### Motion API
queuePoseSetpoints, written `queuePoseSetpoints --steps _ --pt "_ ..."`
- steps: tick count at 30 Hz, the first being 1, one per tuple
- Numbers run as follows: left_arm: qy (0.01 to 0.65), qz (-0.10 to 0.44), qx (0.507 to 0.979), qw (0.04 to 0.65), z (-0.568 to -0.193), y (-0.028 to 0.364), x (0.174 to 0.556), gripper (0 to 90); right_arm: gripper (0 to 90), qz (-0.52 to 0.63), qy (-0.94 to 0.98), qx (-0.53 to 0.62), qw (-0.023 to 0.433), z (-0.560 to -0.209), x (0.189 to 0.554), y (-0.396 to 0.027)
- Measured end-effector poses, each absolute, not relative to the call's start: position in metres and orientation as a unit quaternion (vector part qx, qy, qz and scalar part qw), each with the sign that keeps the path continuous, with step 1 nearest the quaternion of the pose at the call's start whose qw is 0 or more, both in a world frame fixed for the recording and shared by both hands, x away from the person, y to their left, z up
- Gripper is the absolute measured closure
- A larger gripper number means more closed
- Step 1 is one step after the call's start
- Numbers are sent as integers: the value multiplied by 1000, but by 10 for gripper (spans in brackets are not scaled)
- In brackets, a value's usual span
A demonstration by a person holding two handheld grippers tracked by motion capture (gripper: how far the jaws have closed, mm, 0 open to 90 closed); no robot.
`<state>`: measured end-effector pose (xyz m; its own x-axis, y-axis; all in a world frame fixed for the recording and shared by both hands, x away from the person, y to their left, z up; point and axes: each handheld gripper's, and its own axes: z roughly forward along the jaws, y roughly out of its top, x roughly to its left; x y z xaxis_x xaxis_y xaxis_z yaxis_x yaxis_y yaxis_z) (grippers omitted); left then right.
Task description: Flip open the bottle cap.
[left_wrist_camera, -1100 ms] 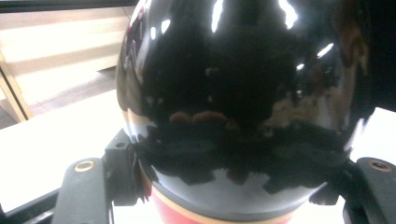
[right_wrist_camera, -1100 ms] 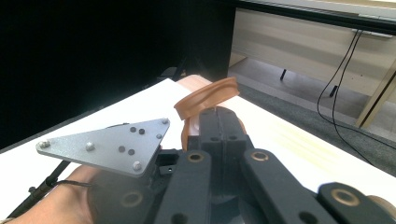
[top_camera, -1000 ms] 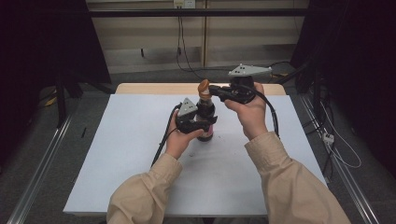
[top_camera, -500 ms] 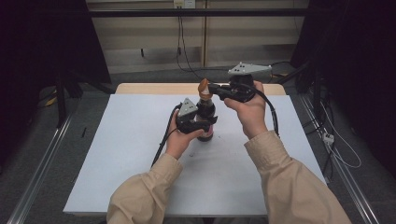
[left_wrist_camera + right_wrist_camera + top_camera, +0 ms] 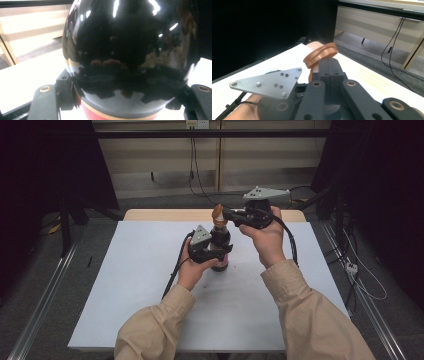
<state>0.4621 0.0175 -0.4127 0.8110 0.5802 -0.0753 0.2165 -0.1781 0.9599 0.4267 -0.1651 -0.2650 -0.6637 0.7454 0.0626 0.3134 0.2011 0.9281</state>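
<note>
Evidently clamped the bottle (image 5: pixel 220 239) round its belly with the left gripper (image 5: pixel 215 254), jaws drawn in narrow against the glossy sides, base set upright on the white table (image 5: pixel 150 285) near its middle. Pinched the cap (image 5: pixel 218 212) at the top with the right gripper (image 5: pixel 228 215), jaws brought fully together on its raised rim.

Could well have slipped at either hold: hard jaws on a slick, curved wall offered little bite, so any twist at the top might have spun the body inside the lower grip. Might have tipped, too, if pulled sideways rather than straight up, dragging the base across the smooth tabletop. Could have lost the thin rim from the narrow pinch and let the lid snap back, or splashed whatever lay inside.

Looked bulbous and rounded in the left gripper view, black and mirror-bright, streaked with highlights and dim reflections; carried a red band (image 5: pixel 91 115) edged in cream low down. Seemed moulded plastic at the cap (image 5: pixel 320 55), orange-brown, ring-shaped with a grooved lip. Showed matte black on the jaws, with brass-coloured bushes at the pivots.
</note>
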Motion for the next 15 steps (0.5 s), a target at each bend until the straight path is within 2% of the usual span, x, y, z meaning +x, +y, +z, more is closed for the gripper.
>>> queuePoseSetpoints --steps 15 --pt "265 158 753 582 -413 17 461 298 900 527 745 353 206 -263 429 -161"
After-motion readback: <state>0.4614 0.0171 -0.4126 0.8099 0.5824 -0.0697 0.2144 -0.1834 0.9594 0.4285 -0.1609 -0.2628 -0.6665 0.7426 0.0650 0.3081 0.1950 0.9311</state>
